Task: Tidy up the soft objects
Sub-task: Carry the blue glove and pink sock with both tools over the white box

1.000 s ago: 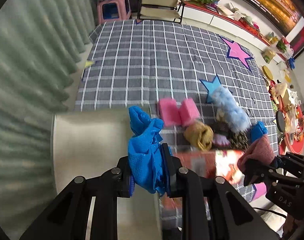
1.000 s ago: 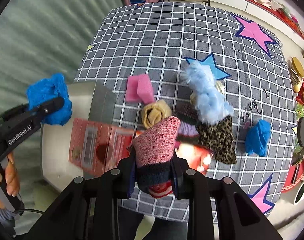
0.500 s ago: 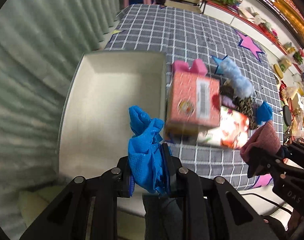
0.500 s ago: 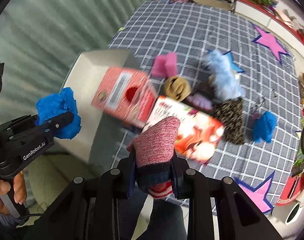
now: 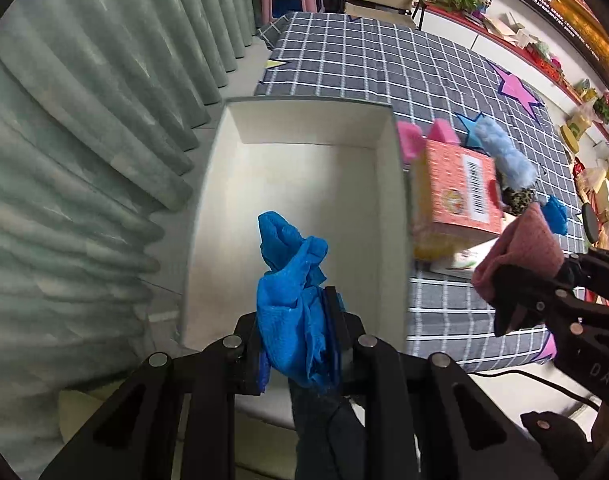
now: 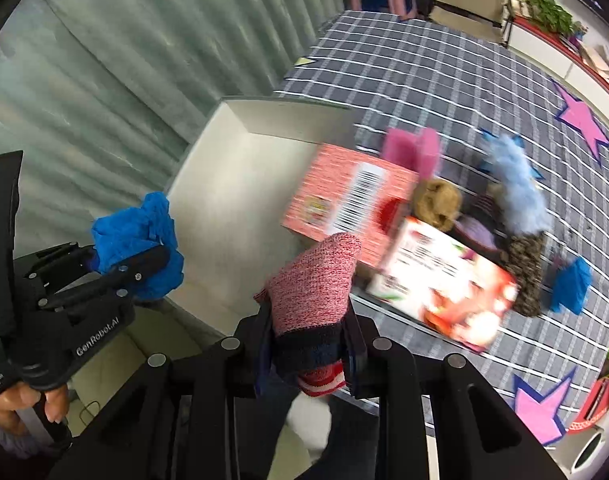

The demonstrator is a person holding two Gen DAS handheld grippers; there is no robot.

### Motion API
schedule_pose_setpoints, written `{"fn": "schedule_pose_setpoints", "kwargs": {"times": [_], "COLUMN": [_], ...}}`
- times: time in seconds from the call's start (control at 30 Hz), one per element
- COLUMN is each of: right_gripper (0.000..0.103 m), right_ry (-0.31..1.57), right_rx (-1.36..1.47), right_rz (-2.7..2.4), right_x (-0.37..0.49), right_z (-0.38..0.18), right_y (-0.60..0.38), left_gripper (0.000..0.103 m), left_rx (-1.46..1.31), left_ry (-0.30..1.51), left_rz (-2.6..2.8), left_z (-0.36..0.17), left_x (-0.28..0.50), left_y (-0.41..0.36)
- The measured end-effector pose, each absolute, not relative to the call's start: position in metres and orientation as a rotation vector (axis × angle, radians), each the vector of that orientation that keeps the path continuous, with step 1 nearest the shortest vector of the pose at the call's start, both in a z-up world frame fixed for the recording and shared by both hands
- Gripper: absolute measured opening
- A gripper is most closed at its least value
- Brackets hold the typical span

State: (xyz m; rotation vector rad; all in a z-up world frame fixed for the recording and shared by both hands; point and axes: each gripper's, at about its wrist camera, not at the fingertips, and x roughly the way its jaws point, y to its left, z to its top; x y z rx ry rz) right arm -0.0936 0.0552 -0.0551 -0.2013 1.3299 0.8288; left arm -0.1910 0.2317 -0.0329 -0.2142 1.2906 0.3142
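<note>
Green curtains flank our bed (image 5: 344, 60); we've swung over the white box (image 5: 304, 128), left fingers (image 5: 304, 320) gripping blue cloth (image 5: 292, 272), right fingers (image 6: 308, 344) gripping pink sock (image 6: 316, 276), ready to drop.

Two blue cloths (image 6: 138, 248) (image 6: 570, 286), two printed cartons (image 6: 350, 200) (image 6: 444, 284), one white box (image 5: 304, 216), two pink sponges (image 6: 412, 152).

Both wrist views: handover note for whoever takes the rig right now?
Left gripper: shut on the blue cloth, over the near end of the white box.
Right gripper: shut on the pink knit sock, just right of the box.
Box shows nothing inside yet.
Left on the checked cloth: pink sponges, tan roll, light-blue fluffy piece, leopard-print item, second blue cloth, beside two cartons.
Next, probably: drop both held pieces in, then fetch the rest.
</note>
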Motion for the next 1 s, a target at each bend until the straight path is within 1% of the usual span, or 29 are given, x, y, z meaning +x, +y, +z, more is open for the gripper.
{"fn": "schedule_pose_setpoints", "kwargs": {"times": [0.2,0.43,1.0], "right_gripper": [0.030,0.030,0.030], "right_ry": [1.295,1.294,1.345], "right_rx": [-0.230,-0.239,-0.266], "right_rz": [0.832,0.793,0.725], "right_x": [-0.098,-0.094,-0.074], "right_z": [-0.048,-0.044,-0.054], "right_y": [0.099,0.131,0.159], "left_gripper": [0.024,0.024,0.024], "left_rx": [-0.202,-0.169,-0.164], "left_ry": [1.291,1.292,1.342], "left_rz": [0.288,0.232,0.138], "left_z": [-0.040,-0.045,-0.068], "left_x": [-0.185,-0.169,-0.141], "left_y": [0.267,0.286,0.304]}}
